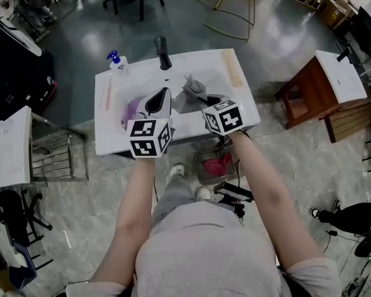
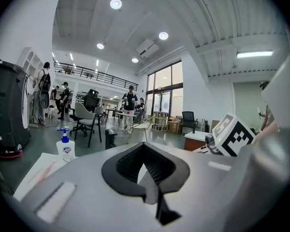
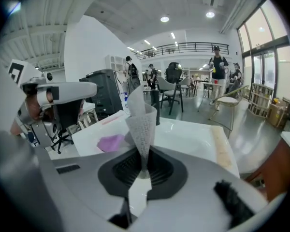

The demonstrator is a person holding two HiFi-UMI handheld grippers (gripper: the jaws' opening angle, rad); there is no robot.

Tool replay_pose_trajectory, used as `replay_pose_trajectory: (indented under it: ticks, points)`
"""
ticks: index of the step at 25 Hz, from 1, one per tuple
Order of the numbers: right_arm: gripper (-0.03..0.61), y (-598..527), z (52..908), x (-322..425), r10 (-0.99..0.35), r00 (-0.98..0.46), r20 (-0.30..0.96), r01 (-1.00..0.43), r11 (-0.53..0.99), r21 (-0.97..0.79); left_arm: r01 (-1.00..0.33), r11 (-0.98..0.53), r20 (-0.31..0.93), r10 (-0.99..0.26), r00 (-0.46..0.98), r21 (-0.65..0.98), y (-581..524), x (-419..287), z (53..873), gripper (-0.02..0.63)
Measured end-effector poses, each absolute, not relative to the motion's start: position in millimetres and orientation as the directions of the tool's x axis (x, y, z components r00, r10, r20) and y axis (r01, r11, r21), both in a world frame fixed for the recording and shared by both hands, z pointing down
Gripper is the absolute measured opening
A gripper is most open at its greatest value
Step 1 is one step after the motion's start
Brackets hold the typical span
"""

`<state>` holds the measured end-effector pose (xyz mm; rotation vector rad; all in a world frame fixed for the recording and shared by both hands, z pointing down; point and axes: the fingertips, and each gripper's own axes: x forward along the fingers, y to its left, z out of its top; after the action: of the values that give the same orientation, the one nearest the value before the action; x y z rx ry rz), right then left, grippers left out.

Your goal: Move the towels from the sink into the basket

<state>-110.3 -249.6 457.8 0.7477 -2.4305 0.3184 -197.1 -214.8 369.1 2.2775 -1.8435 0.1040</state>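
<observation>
A white sink holds a purple towel, which also lies in the basin in the right gripper view. My right gripper is shut on a grey towel and holds it above the basin. The cloth stands up as a cone from the closed jaws. To its left over the sink, my left gripper has its jaws closed, and no cloth sticks out past them. Below the sink's front edge stands a basket with a red towel in it.
A black faucet and a blue-topped soap bottle stand at the sink's back edge. A wire rack is on the left, a brown cabinet on the right. People and chairs stand far back in the hall.
</observation>
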Motion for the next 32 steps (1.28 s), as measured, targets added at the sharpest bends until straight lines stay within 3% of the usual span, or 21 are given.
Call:
replay_pose_trajectory:
  ticks: [32]
  points:
    - [0.029,-186.3,387.7,-0.2,-0.619,-0.688,0.379,-0.684,0.728,-0.054,-0.963,-0.261,0.106,-0.958,0.267,0.075,-158.8,-86.0,334.6,0.006]
